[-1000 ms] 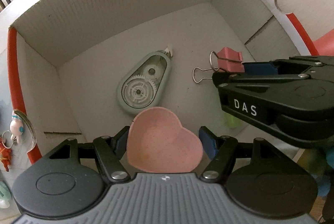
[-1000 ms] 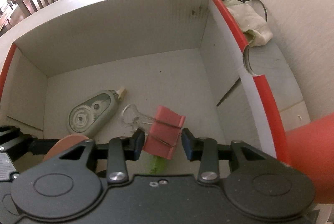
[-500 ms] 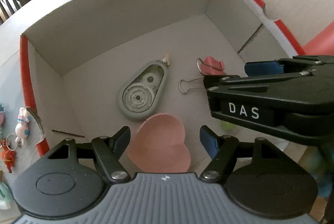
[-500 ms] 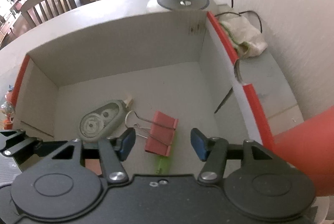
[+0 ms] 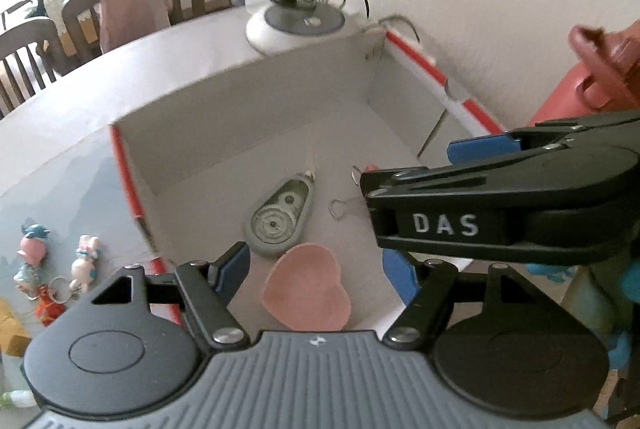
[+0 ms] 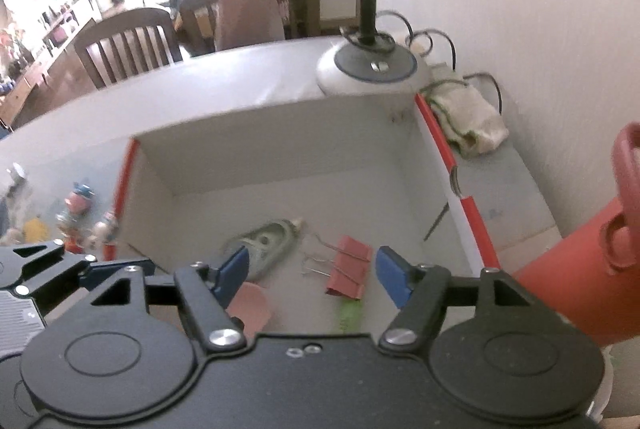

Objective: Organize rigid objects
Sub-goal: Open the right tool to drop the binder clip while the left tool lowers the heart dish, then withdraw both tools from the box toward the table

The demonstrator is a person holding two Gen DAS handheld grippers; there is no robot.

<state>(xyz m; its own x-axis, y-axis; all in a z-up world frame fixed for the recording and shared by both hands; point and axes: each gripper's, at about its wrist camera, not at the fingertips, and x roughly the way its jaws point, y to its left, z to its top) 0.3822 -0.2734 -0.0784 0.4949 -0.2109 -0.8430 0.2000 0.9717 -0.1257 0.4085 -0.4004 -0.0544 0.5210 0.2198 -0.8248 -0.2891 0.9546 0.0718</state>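
Your right tongs (image 6: 310, 279) have let go of the red binder clip (image 6: 347, 271); their jaws are opening, nothing pressed between the blue pads, and the clip now lies flat on the floor of the cardboard box (image 6: 280, 133), at about 6 o'clock of the box floor in the right wrist view; a second ago it sat pinched between those pads. Your left tongs (image 5: 314, 271) stand open and empty; the pink heart-shaped dish (image 5: 306, 295) rests on the box floor below them, near the 6 o'clock wall; the grey-green correction tape dispenser (image 5: 280, 217) lies just beyond it, toward 12 o'clock. Both views show more of the table (image 5: 80, 133) and the lamp base (image 5: 296, 25) than before; both hands have lifted clear. Judgement: two deposits done; key-ring figures (image 5: 84, 261) remain outside at 9 o'clock, likely next.
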